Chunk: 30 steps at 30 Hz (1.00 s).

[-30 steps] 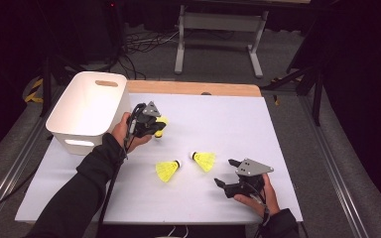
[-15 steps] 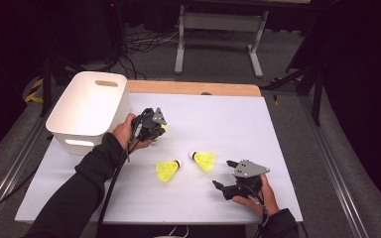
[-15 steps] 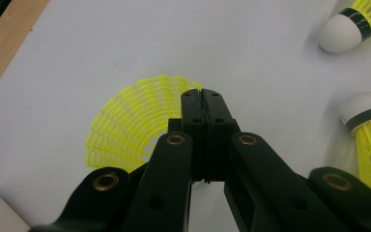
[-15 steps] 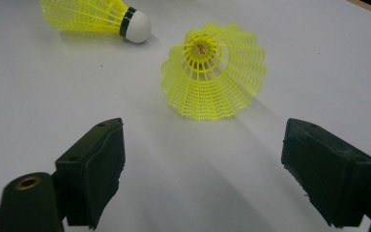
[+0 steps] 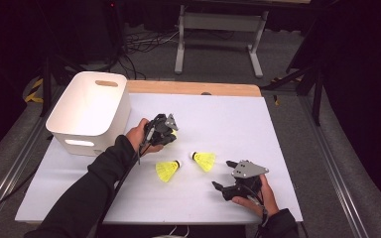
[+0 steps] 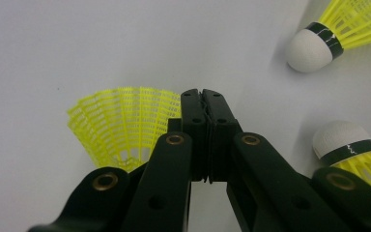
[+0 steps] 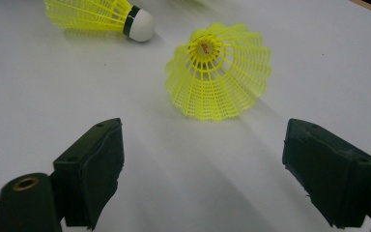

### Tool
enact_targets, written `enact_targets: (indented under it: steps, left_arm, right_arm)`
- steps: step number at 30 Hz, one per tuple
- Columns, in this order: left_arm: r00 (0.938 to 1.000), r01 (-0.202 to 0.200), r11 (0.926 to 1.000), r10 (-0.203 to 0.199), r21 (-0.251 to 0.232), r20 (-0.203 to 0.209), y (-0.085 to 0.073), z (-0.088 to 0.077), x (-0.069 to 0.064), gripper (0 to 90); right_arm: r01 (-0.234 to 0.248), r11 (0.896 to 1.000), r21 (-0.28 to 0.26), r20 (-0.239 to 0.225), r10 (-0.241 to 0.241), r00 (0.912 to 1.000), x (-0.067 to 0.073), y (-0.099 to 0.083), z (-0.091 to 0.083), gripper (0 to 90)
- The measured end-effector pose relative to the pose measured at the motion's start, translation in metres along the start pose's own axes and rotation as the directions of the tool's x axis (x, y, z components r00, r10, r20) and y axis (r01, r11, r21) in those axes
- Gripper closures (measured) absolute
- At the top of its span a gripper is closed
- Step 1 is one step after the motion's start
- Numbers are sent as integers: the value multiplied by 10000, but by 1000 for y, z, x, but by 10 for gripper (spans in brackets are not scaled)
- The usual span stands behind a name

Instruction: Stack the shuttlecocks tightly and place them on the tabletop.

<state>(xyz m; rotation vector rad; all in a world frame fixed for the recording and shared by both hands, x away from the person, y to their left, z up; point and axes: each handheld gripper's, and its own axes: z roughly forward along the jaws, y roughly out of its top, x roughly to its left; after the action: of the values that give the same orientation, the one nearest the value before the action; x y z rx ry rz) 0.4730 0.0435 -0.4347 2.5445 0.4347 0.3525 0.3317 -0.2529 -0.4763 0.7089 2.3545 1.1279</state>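
Meanwhile, left tongs clamped on a yellow shuttlecock; right tongs wide apart.

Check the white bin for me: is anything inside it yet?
The white bin looks empty: in the high view its floor and far walls show bare white. The strip of floor behind its near wall is hidden. The left gripper holds a yellow shuttlecock outside it.

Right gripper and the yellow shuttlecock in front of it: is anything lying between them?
Nothing visible does. In the right gripper view the right gripper has its jaws wide open, with bare white table up to the nearest shuttlecock. A second shuttlecock lies farther off, to one side.
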Motion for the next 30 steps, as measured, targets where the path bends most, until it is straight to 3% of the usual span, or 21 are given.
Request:
enact_targets:
  steps: [7, 18, 23, 30]
  left_arm:
    - [9999, 123, 9997, -121, 226, -81, 0, 2, -6, 890]
    - [9997, 16, 10000, -17, 35, 249, 2, 4, -15, 809]
    - [9999, 14, 10000, -15, 13, 140, 4, 3, -15, 799]
    - [9998, 115, 9980, -105, -621, 164, 8, -4, -13, 776]
  right_arm:
    - [145, 9999, 86, -51, -145, 9999, 3, 2, 3, 157]
    - [125, 9998, 165, -43, -125, 9999, 2, 0, 2, 155]
    - [157, 9997, 189, -33, -156, 9999, 1, 0, 2, 155]
    - [150, 9997, 171, -73, -148, 9999, 1, 0, 1, 156]
